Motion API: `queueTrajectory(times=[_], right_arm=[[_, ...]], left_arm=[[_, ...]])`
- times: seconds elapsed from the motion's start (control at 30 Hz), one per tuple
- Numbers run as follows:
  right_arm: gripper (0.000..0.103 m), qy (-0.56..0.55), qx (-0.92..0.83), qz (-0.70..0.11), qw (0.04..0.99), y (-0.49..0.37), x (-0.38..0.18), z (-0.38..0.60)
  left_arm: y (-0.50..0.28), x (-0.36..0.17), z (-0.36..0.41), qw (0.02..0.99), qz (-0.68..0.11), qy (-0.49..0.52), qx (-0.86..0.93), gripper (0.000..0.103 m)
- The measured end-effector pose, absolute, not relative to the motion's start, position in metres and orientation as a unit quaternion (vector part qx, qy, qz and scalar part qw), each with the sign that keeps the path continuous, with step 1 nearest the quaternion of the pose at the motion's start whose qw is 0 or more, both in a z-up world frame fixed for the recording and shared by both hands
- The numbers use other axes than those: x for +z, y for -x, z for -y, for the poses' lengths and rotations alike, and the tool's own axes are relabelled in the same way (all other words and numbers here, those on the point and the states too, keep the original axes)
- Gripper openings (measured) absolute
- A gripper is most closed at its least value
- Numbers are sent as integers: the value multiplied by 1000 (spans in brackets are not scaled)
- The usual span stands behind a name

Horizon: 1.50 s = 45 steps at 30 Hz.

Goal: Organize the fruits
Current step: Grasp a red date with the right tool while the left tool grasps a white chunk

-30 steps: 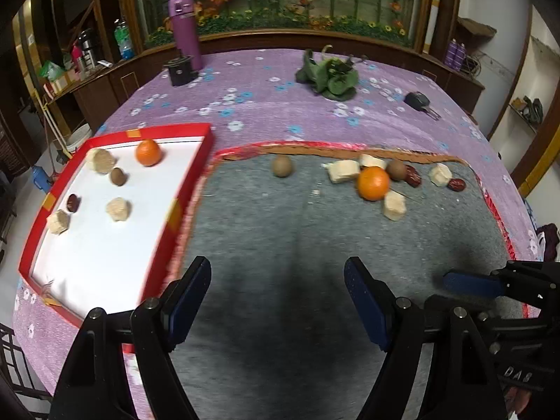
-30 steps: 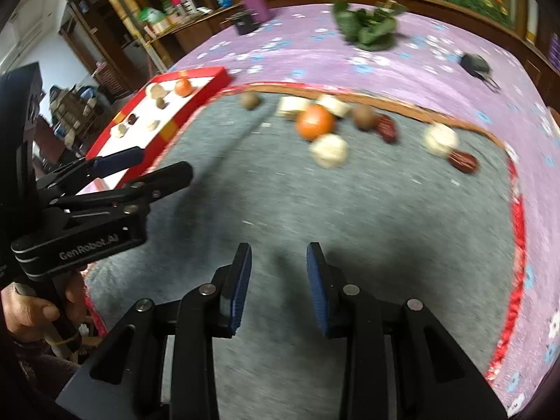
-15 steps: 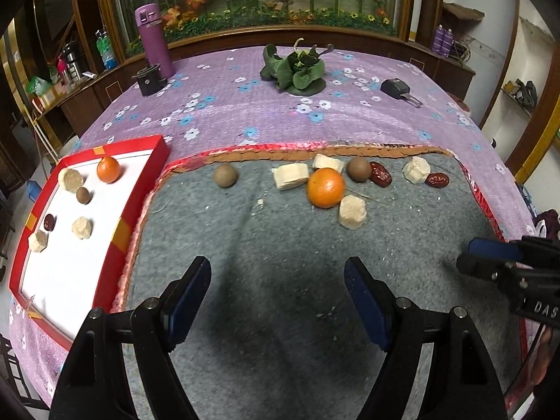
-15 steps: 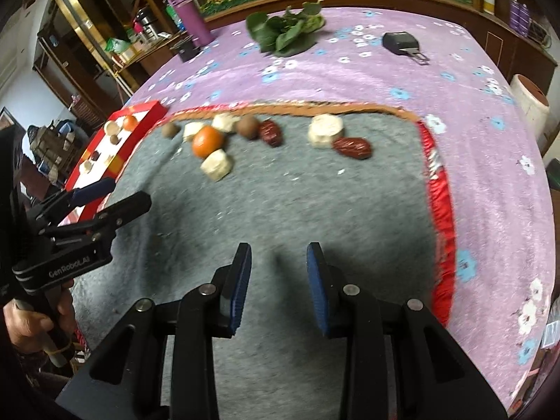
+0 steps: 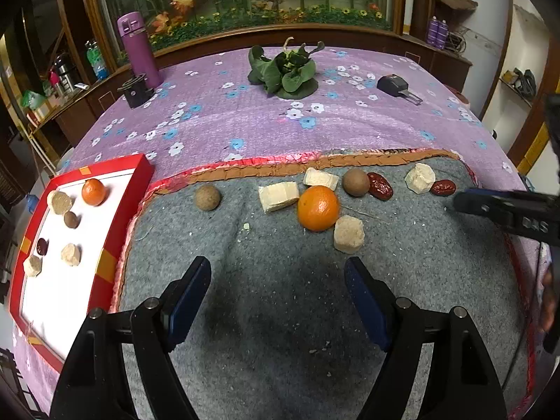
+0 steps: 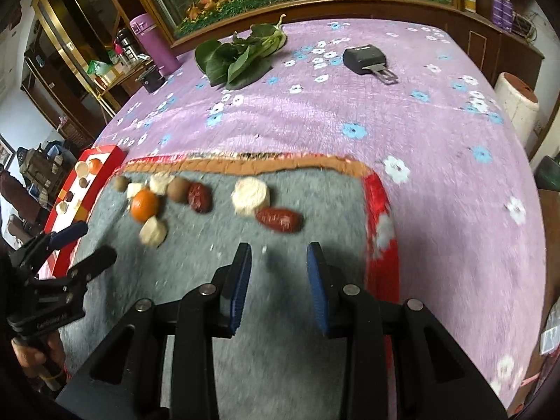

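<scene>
A red tray (image 5: pixel 127 206) with a white floor sits at the left on the purple flowered tablecloth (image 5: pixel 266 122). In it lie a small orange (image 5: pixel 93 191), a brown round fruit (image 5: pixel 71 219), a dark red date (image 5: pixel 42 246) and three pale chunks. Beside the tray, on the grey mat (image 5: pixel 280 297), more fruit lies loose in a row: a large orange (image 5: pixel 318 208), brown balls, dates and pale chunks. The left gripper (image 5: pixel 278 292) hangs tilted down over the bare mat, jaws wide apart, empty. The right gripper (image 6: pixel 279 281), also angled down, stands narrowly parted near the mat's red edge, gripping nothing
</scene>
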State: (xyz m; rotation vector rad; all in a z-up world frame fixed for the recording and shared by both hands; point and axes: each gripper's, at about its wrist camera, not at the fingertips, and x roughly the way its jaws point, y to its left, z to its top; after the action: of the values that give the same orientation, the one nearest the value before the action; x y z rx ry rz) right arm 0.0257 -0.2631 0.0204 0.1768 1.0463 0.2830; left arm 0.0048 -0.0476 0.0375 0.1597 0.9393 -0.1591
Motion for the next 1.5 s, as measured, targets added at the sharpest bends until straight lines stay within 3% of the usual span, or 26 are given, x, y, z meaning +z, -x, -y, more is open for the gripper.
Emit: queueTrajectory(times=[0.43, 0.6, 0.77, 1.0, 1.5], right_arm=[[37, -10, 162, -484, 860, -48, 15, 245], [34, -9, 166, -481, 861, -47, 15, 248], [33, -24, 165, -477, 863, -44, 15, 253], [33, -29, 166, -472, 865, -42, 15, 255], [33, -32, 145, -468, 871, -26, 25, 262]], left_arm=[[-11, 32, 62, 872, -463, -31, -155, 78], [-21, 28, 75, 866, -467, -14, -178, 77], [-32, 20, 76, 855, -483, 19, -187, 63], [-39, 13, 75, 858, -486, 7, -165, 24], [-17, 20, 70, 865, -471, -12, -171, 23]])
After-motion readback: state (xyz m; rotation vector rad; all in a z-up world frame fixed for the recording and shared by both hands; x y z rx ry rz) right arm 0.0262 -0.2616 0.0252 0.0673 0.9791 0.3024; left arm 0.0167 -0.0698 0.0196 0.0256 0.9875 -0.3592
